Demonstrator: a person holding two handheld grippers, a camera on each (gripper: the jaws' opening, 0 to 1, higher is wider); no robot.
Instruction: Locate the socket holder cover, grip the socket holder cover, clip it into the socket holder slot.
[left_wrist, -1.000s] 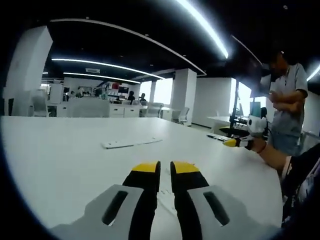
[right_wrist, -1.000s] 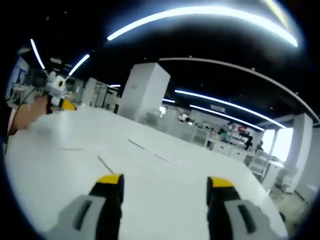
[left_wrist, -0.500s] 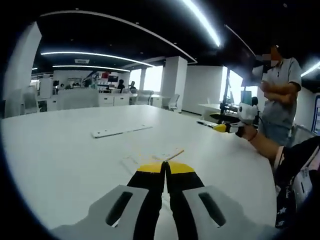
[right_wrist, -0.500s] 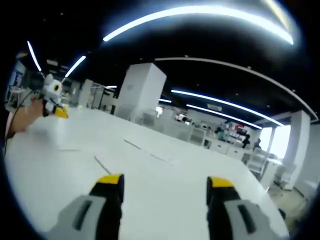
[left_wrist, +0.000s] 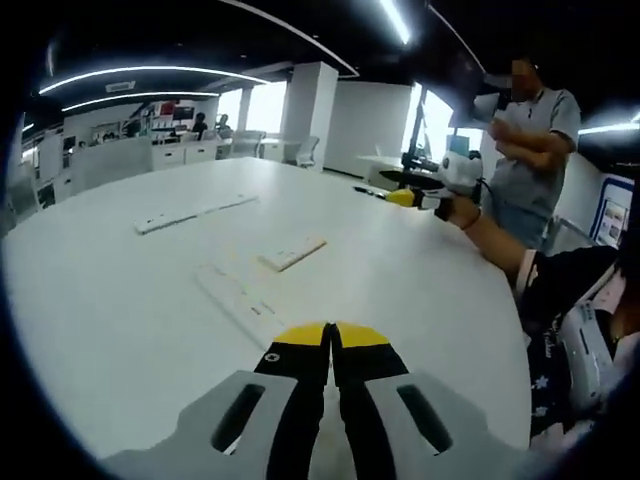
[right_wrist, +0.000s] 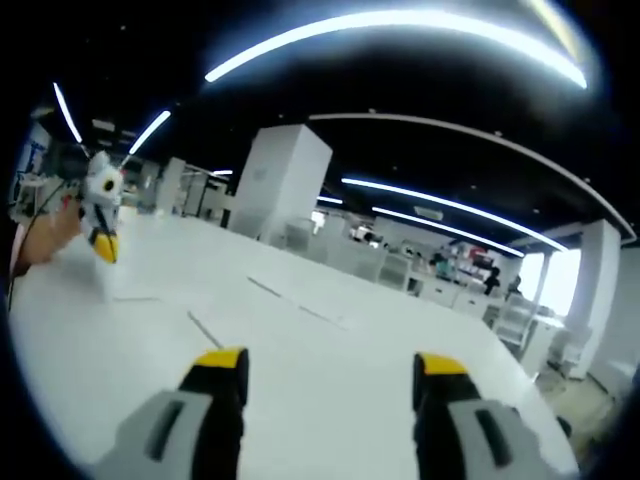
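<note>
The left hand-held gripper (left_wrist: 331, 336), jaws pressed together on nothing, is hovering over the table (left_wrist: 100, 300); the socket holder cover (left_wrist: 292, 253) is lying just ahead. The right hand-held gripper (right_wrist: 330, 368) is waiting wide open. Locating step; next, opening and descending.

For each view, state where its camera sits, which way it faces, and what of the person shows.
Left gripper view: rides the left tongs, shut, facing across the white table at the strips; the person's right arm shows.
Right gripper view: rides the right tongs, open, facing over the table; the left hand shows.
Shared: table, strips, each other's tongs.
</note>
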